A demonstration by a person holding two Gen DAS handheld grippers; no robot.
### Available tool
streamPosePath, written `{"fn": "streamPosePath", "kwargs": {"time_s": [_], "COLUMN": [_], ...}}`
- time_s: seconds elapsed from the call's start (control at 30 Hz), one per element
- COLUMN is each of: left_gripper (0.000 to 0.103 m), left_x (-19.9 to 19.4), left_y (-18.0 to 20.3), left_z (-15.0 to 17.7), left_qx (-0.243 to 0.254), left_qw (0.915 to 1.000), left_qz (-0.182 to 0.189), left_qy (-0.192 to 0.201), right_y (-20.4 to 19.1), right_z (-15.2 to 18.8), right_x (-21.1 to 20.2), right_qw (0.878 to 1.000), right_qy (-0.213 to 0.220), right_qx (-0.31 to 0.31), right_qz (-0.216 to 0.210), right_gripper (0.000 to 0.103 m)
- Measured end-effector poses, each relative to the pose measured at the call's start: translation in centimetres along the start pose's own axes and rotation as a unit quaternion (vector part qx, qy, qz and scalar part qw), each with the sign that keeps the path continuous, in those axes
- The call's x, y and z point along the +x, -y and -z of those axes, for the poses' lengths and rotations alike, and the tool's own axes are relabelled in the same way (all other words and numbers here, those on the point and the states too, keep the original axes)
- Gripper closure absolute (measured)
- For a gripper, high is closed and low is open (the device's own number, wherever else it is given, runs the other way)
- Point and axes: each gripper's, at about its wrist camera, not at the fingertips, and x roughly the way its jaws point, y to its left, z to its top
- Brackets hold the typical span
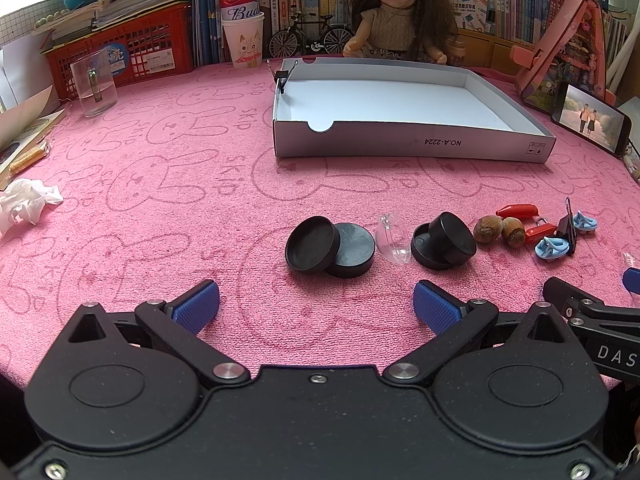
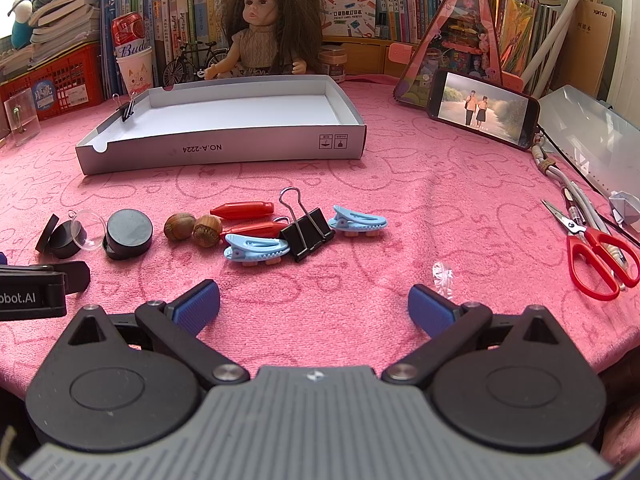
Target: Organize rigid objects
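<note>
A row of small objects lies on the pink cloth: two pairs of black round lids (image 1: 330,247) (image 1: 444,245), a clear dome (image 1: 393,239), two hazelnuts (image 2: 196,228), two red clips (image 2: 243,210), two blue hair clips (image 2: 256,251) (image 2: 357,221) and a black binder clip (image 2: 307,231). Behind them stands a shallow white box (image 1: 408,143) (image 2: 224,148), with another binder clip (image 1: 282,77) on its left wall. My left gripper (image 1: 316,306) is open just short of the left lid pair. My right gripper (image 2: 314,306) is open, nearer than the clips, holding nothing.
A doll (image 2: 262,28), books, a red basket (image 1: 120,46), a paper cup with a can (image 1: 244,40) and a glass (image 1: 94,82) line the back. A phone (image 2: 482,108), red scissors (image 2: 600,248) and a small clear piece (image 2: 442,274) lie to the right. Crumpled tissue (image 1: 24,204) lies left.
</note>
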Motion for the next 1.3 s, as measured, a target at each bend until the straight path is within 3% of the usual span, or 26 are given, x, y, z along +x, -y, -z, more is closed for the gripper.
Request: {"fn": "streamPosePath", "kwargs": {"time_s": [0.8,1.3], "left_gripper": [0.0,0.0], "left_x": [-0.4,-0.4], "left_y": [-0.5,-0.5], "left_z": [-0.1,0.2], "left_qx": [0.004,0.004], "left_qw": [1.0,0.9998], "left_qz": [0.001,0.004], "left_qy": [0.008,0.018], "right_y": [-0.1,-0.2], "right_z": [0.1,1.2], "right_x": [-0.2,-0.4], "right_qw": [1.0,0.999], "right_qy": [0.005,0.04], "right_qx": [0.003,0.007], "right_qz": [0.003,0.004], "right_gripper": [0.0,0.0]}}
